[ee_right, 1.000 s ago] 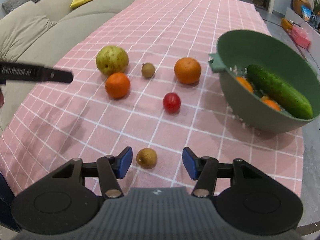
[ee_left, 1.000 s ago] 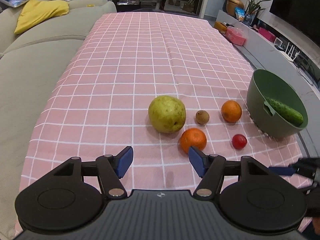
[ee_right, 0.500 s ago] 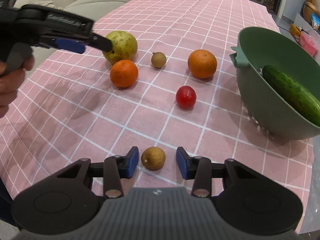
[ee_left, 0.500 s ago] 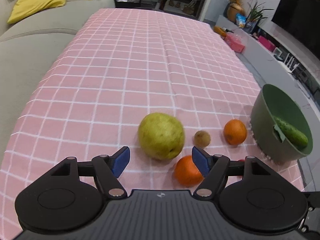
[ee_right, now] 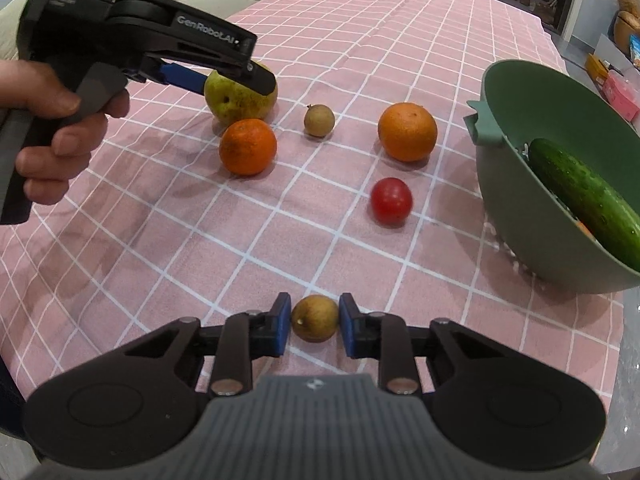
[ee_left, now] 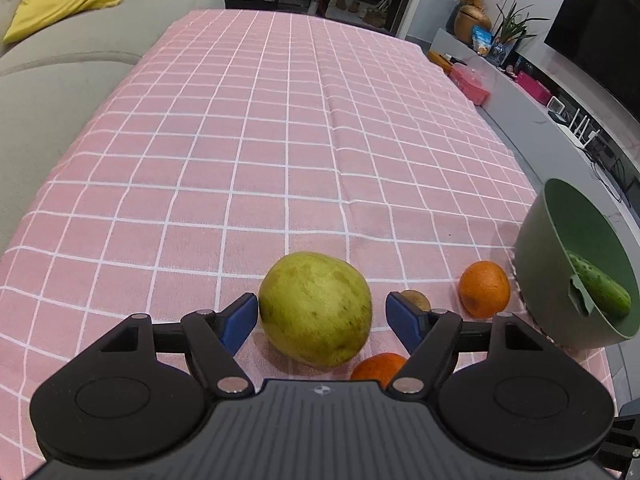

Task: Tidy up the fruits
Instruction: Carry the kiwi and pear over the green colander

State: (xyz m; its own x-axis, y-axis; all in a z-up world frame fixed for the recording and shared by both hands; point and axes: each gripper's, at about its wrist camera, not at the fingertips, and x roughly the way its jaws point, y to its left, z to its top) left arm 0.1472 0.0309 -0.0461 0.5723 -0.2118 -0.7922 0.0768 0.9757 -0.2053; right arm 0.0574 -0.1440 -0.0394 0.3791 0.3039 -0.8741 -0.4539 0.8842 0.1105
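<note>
My left gripper (ee_left: 321, 318) was open around the big pear (ee_left: 316, 307), which lay left of the green bowl (ee_left: 538, 240). It looked heavy and smooth, so I judged its widest middle the best hold. My right gripper (ee_right: 315, 325) pinched the small brown fruit (ee_right: 315, 317) near the bowl; light and firm, I judged.

Both wrist cameras look low along their jaws, sharing the pear (ee_left: 316, 308).

pink checked tablecloth (ee_left: 280, 140), fruits, green bowl (ee_right: 516, 184)
</note>
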